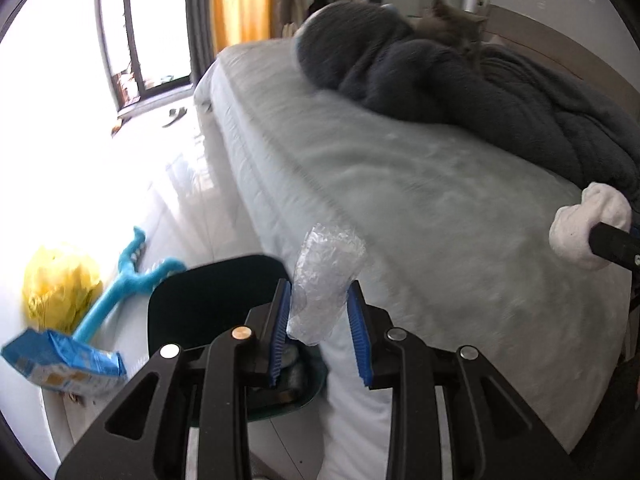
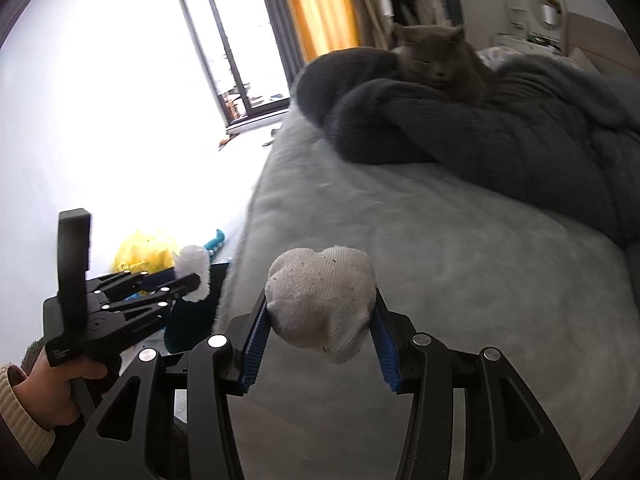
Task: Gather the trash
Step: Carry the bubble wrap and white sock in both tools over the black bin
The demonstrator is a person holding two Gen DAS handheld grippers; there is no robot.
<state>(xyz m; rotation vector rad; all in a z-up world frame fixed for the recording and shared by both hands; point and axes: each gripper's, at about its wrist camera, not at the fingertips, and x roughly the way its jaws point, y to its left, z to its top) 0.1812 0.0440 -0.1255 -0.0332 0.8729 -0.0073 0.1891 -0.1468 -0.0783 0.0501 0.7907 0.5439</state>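
Note:
My left gripper [image 1: 320,304] is shut on a crumpled clear plastic wrapper [image 1: 324,276] and holds it over the edge of the bed, just right of a dark green bin [image 1: 208,300] on the floor. My right gripper [image 2: 320,312] is shut on a white balled-up sock [image 2: 320,300] above the bed; the sock also shows at the right of the left wrist view [image 1: 584,224]. In the right wrist view the left gripper [image 2: 188,280] is at lower left with the pale wrapper [image 2: 194,270] at its tip, over the bin [image 2: 188,320].
A grey-sheeted bed [image 1: 420,220] fills the middle, with a dark blanket [image 1: 480,92] and a grey cat [image 2: 440,60] on it. On the floor lie a yellow bag [image 1: 56,284], a turquoise plastic tool [image 1: 120,280] and a blue packet [image 1: 64,360]. A bright window is at left.

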